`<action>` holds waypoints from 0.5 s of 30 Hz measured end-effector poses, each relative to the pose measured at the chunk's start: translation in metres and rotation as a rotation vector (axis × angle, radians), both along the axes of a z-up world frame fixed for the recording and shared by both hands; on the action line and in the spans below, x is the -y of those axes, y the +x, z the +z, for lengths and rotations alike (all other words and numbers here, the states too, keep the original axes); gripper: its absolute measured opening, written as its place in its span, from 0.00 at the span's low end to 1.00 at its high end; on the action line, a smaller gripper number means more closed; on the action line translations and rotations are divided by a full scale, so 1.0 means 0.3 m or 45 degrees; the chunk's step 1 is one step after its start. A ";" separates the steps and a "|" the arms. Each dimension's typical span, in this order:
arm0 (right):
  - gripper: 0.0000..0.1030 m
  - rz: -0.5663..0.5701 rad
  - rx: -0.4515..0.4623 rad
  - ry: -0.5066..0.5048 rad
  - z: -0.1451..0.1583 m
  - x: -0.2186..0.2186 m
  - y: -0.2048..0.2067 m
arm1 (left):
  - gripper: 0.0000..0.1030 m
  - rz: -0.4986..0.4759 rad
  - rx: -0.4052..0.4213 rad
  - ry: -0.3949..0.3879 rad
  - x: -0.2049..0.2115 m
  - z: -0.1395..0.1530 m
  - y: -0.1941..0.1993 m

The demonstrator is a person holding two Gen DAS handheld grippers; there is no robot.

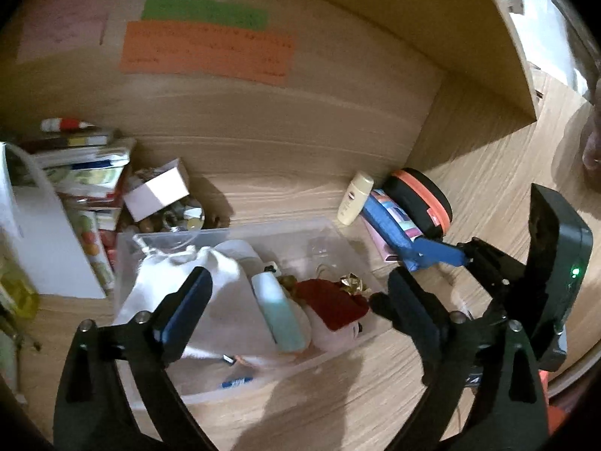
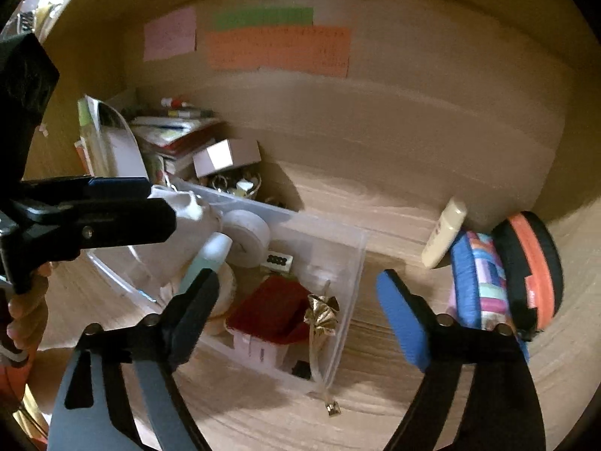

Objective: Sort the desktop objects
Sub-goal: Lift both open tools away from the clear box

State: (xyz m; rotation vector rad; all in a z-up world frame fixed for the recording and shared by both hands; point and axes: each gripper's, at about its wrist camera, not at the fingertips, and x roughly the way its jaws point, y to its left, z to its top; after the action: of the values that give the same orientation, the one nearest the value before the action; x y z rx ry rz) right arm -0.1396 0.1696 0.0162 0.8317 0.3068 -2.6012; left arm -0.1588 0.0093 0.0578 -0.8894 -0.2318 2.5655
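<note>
So both grippers are hanging over the clear bin (image 1: 240, 233) on the wooden desk (image 1: 338, 406), and neither is holding anything.

Left gripper (image 1: 296, 289): jaws spread wide, nothing between the pads. From its camera the bin sits dead centre under the gap, with a white cloth bag (image 1: 210, 300) at about 9 o'clock by the left finger, a pale teal bottle (image 1: 280, 312) right in the middle, and a red-roofed toy house (image 1: 334, 308) at roughly 3 o'clock of the bottle.

Right gripper (image 2: 300, 293): also wide apart and empty. The house (image 2: 270, 315) lies between its fingers, a touch left of centre, and a gold ribbon (image 2: 323, 315) sits just beside the house at 3 o'clock, its tail hanging over the bin's near wall onto the desk. A white tape roll (image 2: 248, 240) is up at 11 o'clock inside the bin.

Outside the bin, at 2 o'clock: a cream tube (image 2: 445, 233), a blue patchwork pouch (image 2: 477, 282) and a black-orange case (image 2: 533, 270), all leaning together against the back wall.
</note>
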 end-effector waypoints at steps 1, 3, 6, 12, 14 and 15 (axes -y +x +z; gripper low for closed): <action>0.83 -0.001 -0.007 -0.002 0.004 0.000 0.009 | 0.94 0.005 0.000 -0.002 0.005 0.001 0.013; 0.85 0.002 -0.020 -0.022 0.014 -0.004 0.038 | 0.96 0.028 0.003 -0.018 0.016 -0.001 0.042; 0.91 -0.014 -0.032 -0.042 0.019 -0.011 0.072 | 0.97 0.104 0.003 -0.065 0.042 -0.009 0.083; 0.98 -0.051 -0.078 -0.064 0.026 -0.017 0.138 | 0.97 0.245 -0.035 -0.144 0.097 -0.042 0.166; 0.98 -0.059 -0.081 -0.076 0.024 -0.019 0.155 | 0.97 0.278 -0.045 -0.155 0.110 -0.052 0.190; 0.98 -0.067 -0.084 -0.085 0.022 -0.020 0.166 | 0.97 0.295 -0.055 -0.152 0.116 -0.055 0.205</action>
State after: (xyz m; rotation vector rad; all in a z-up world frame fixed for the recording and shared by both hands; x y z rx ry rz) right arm -0.0898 0.1755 0.0229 0.7418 0.2176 -2.6760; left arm -0.0973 -0.0256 0.0412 -0.8952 -0.1798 2.8352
